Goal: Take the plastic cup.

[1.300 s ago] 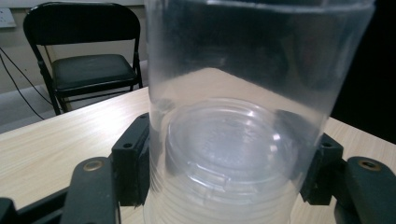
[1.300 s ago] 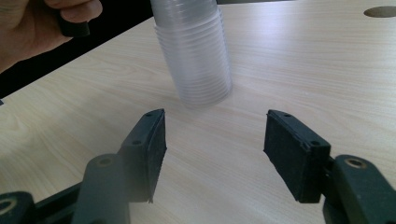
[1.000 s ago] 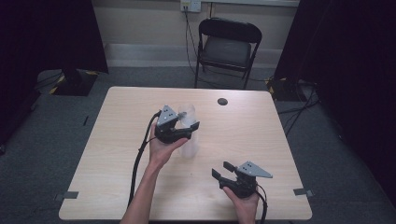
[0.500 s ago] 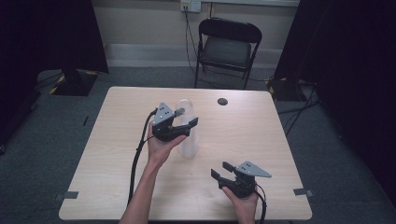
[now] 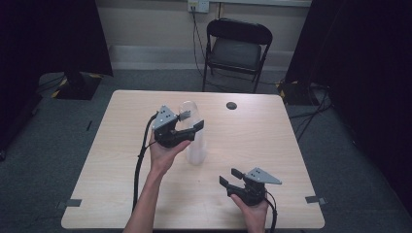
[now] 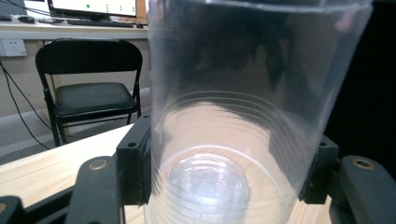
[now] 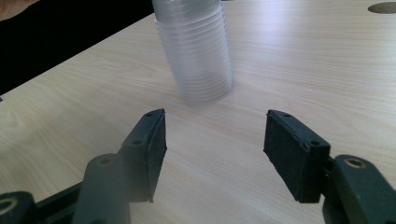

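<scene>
Left gripper (image 5: 187, 127) pinches the clear cup (image 5: 188, 112).
Its jaws have just been closing (cup between them); right gripper (image 5: 232, 176) stands spread above the table (image 5: 272, 131).

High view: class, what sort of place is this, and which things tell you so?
Probably a lab or recording room: a bare wooden table, a folding chair by a wall socket, black curtains at the sides.

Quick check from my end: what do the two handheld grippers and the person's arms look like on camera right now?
Both grippers are black, with two blocky jaws ending in flat rectangular pads fixed by small screws. The left gripper and the right gripper each carry a grey three-cornered plate on top. A black cable trails from the left one along the forearm; another runs from the right. Both forearms are bare, no sleeves or gloves.
</scene>
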A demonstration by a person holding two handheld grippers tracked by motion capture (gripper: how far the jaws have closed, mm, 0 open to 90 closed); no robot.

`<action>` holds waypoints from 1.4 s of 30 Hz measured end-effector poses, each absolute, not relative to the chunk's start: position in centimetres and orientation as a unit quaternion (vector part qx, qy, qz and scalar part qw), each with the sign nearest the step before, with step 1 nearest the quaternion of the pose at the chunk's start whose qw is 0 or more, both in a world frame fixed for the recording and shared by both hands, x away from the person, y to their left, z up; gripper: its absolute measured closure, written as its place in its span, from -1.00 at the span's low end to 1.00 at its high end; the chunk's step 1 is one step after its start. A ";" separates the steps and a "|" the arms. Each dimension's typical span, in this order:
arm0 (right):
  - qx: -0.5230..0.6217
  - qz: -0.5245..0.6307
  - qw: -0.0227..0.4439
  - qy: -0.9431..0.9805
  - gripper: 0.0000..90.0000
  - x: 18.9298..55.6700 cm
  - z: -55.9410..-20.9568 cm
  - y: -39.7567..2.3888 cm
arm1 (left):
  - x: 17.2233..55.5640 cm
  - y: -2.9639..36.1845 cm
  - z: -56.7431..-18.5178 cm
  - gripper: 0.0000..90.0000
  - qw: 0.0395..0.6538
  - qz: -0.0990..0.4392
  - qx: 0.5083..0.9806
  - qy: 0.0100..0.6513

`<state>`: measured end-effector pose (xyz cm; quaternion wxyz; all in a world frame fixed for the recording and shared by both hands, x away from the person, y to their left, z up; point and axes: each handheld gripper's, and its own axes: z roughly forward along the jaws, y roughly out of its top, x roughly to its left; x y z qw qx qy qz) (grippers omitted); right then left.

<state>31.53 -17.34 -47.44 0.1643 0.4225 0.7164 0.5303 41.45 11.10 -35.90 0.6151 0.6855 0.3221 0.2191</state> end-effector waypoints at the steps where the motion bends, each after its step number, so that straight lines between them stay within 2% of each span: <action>1: 0.422 0.530 0.165 0.716 -0.13 31.5 -47.4 -17.4 | 41.4 11.2 -35.8 -0.20 0.613 0.222 0.686 0.323; 15: 0.419 0.527 0.163 0.721 -0.13 31.5 -47.5 -17.0 | 40.1 13.8 -35.5 -0.18 0.627 0.205 0.667 0.345; 18: 0.416 0.527 0.160 0.724 -0.07 31.4 -47.4 -16.8 | 39.2 14.5 -36.0 -0.18 0.630 0.211 0.663 0.345; 23: 0.417 0.525 0.165 0.724 0.01 31.2 -47.2 -16.8 | 38.4 15.0 -36.7 -0.18 0.619 0.212 0.666 0.359; 31: 0.410 0.525 0.164 0.728 0.01 31.1 -47.3 -16.5 | 37.5 15.3 -37.5 -0.20 0.601 0.212 0.681 0.362; 42: 0.361 0.538 0.161 0.744 -0.01 31.0 -47.1 -14.3 | 35.8 16.0 -40.2 -0.20 0.606 0.153 0.685 0.376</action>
